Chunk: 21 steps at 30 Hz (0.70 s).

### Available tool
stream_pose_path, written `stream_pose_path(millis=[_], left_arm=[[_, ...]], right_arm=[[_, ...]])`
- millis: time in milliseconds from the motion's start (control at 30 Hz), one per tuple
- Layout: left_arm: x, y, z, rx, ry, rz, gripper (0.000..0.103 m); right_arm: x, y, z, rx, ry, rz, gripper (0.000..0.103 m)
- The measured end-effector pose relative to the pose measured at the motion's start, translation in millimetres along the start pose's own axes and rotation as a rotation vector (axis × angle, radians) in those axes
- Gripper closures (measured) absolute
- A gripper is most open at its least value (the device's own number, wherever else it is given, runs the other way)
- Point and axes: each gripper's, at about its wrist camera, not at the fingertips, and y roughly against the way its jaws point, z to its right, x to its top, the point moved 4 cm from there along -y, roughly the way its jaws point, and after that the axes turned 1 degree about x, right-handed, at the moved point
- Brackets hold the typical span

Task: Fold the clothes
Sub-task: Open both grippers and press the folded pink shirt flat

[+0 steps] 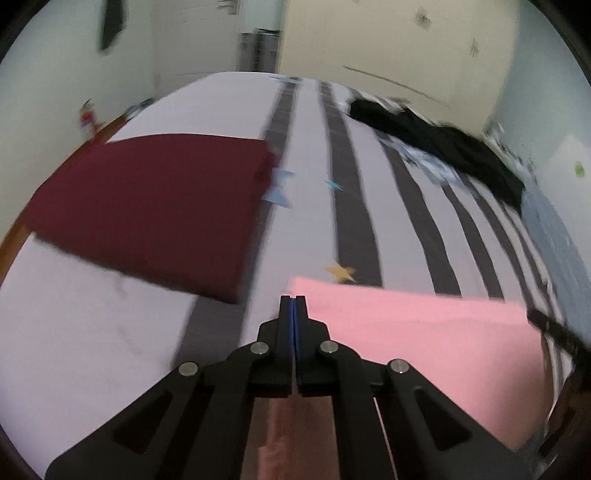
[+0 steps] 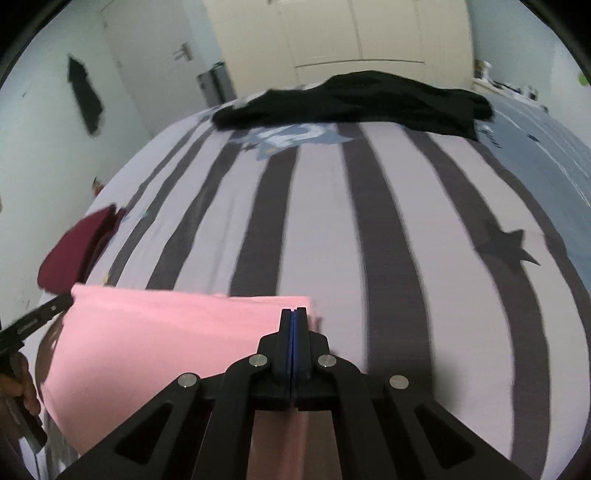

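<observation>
The bed (image 2: 325, 229) fills most of both my views, covered in a pale sheet with dark grey stripes and a few printed stars. At its far end a black garment (image 2: 354, 99) lies crumpled across the stripes, close to the cream wardrobe doors (image 2: 354, 33) behind it. On the left part of the bed sits a folded maroon garment (image 1: 147, 206), flat and roughly rectangular; from my right wrist I see only its edge.

Nearest to me is the pink garment (image 1: 424, 350), a smooth, flat-looking span of cloth that stretches between my two grippers. Its far edge runs straight across the striped sheet, just short of a yellow star (image 1: 340, 272).

My left gripper (image 1: 293, 299) sits at the left corner of the pink cloth. Its jaws are pressed fully together, blue pads meeting with no gap I can see; the cloth's edge lies right against the right finger, and pink shows beneath the gripper, so it looks pinched at that corner, though the blur keeps me from being sure.

My right gripper (image 2: 293, 312) is at the opposite, right corner, jaws likewise closed tight, the pink edge meeting its fingers and pink showing below.

From the right wrist, my left hand (image 2: 22, 387) appears at the frame's left edge, wrapped around its gripper's handle.
</observation>
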Motion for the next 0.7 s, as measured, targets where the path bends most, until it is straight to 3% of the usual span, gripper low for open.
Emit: stream_pose_path(millis=[33,100,300,533,700], left_arm=[[-0.6,5.6,2.3,-0.019,0.002,0.004,0.101],[-4.9,20.6,14.3,-0.08,-0.024,0.017,0.101],[-44.0,63.8,67.0,-0.279,-0.056,-0.014,0.101],[-78.2,73.8,102.7,-0.346,-0.05,-0.047,0.101],[-86.5,79.3,104.4,-0.355,-0.052,-0.056,0.101]], right_arm=[[0.7,4.2,1.9,-0.007,-0.002,0.006,0.097],[-0.7,15.4,-3.0,0.014,0.008,0.014,0.097],[-24.6,60.7,-48.8,0.164,0.025,0.032,0.097],[-63.1,73.0,-96.7,0.268,0.073,-0.008,0.097],[-75.7,70.9,-108.6,0.306,0.063,-0.023,0.097]])
